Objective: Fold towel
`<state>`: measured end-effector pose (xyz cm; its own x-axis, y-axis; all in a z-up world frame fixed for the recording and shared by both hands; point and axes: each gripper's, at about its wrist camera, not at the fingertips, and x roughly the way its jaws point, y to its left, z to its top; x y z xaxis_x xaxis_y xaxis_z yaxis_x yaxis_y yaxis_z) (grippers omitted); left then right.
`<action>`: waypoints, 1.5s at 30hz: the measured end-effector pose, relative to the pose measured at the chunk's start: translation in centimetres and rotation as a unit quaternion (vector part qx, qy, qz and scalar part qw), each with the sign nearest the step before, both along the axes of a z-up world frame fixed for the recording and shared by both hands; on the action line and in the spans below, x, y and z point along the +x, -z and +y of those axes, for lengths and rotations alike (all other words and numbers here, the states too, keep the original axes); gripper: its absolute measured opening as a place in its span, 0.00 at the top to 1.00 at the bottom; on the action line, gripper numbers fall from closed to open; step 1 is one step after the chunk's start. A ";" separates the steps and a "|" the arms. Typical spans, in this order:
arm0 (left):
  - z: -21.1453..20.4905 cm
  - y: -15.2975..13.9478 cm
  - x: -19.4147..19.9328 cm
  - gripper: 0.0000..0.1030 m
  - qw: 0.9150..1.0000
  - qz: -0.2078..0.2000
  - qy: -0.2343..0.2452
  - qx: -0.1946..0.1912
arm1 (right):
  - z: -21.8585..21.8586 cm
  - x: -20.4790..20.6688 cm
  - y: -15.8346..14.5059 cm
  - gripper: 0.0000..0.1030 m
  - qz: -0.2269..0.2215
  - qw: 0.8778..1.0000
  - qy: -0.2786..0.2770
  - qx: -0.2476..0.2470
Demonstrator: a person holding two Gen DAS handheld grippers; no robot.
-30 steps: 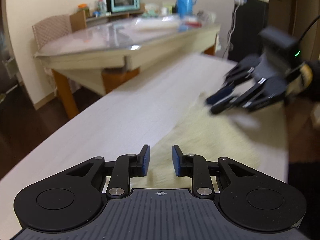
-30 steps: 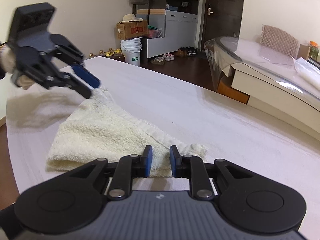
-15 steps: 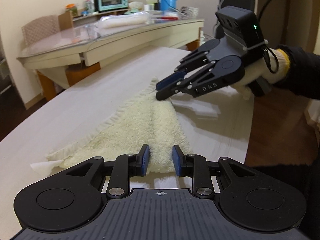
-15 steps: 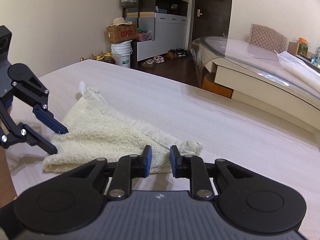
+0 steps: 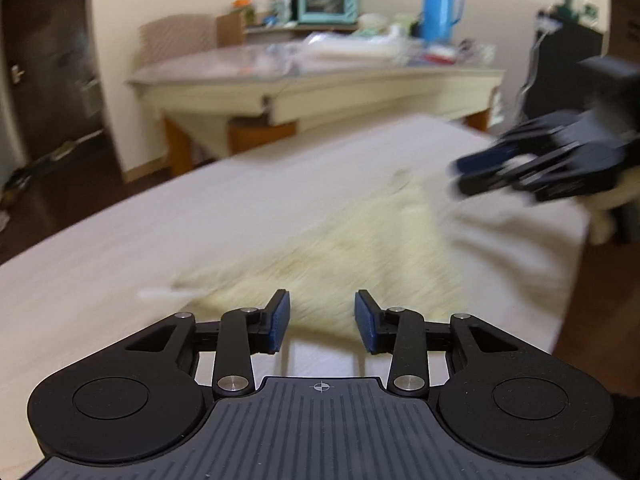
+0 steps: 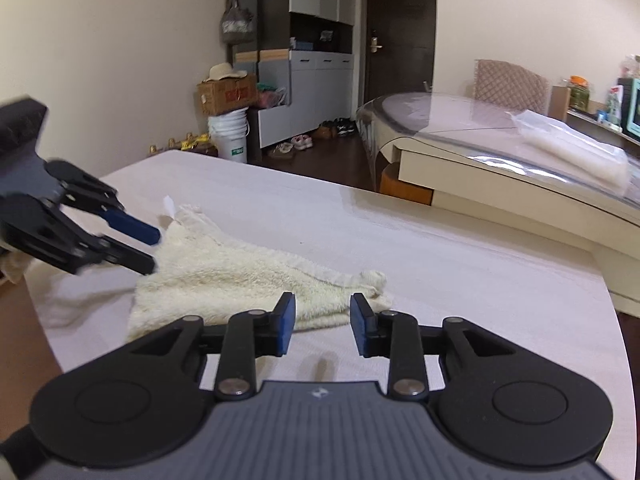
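A cream towel (image 6: pixel 240 276) lies folded in a rough triangle on the pale table (image 6: pixel 440 264), a small white tag (image 6: pixel 168 205) at its far corner. My right gripper (image 6: pixel 323 324) hovers at the towel's near edge. Its jaws are opening and the pads press on nothing. My left gripper (image 6: pixel 155 251) comes in from the left with its tips at the towel's left edge, its jaws also opening. In the blurred left wrist view the towel (image 5: pixel 360 256) lies just beyond the left gripper (image 5: pixel 322 320), whose pads stand apart and bare. The right gripper (image 5: pixel 458 178) hangs over the towel's far right corner.
The table's rounded edge (image 6: pixel 44 332) runs close on the left and near side. A glass-topped table (image 6: pixel 500 168) with a plastic bag stands beyond a gap. A chair (image 6: pixel 508 84), cabinet (image 6: pixel 316 80), white bucket (image 6: pixel 230 140) and box line the far wall.
Both grippers' jaws have spread wider. The left gripper has moved in toward the towel's left edge. The right gripper has drawn back a little. The towel lies as before.
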<state>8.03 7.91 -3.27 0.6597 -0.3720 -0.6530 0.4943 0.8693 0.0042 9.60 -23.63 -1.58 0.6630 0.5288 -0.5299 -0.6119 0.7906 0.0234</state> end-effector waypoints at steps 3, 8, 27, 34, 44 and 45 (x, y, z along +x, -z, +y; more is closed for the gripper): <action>0.4 -0.5 -0.6 0.54 1.000 -0.005 -0.024 -0.016 | -0.6 -1.3 -0.2 0.63 0.004 1.000 0.009 0.006; 0.2 -1.8 -2.7 0.38 0.998 -0.014 -0.060 -0.017 | -1.1 -3.3 -0.5 0.57 0.009 1.000 0.022 0.012; -1.2 -2.7 -8.0 0.00 0.975 -0.022 -0.220 -0.004 | 0.3 -7.5 -1.5 0.23 0.005 0.999 0.042 0.034; -1.9 -2.9 -8.6 0.00 0.972 -0.032 -0.231 0.014 | 0.4 -8.2 -2.2 0.15 0.001 0.998 0.054 0.038; -2.1 -3.0 -8.8 0.00 0.970 -0.035 -0.241 0.020 | 0.4 -8.4 -2.5 0.10 -0.002 0.997 0.075 0.028; -2.1 -3.0 -8.8 0.00 0.970 -0.035 -0.240 0.020 | 0.4 -8.3 -2.4 0.10 -0.001 0.997 0.076 0.028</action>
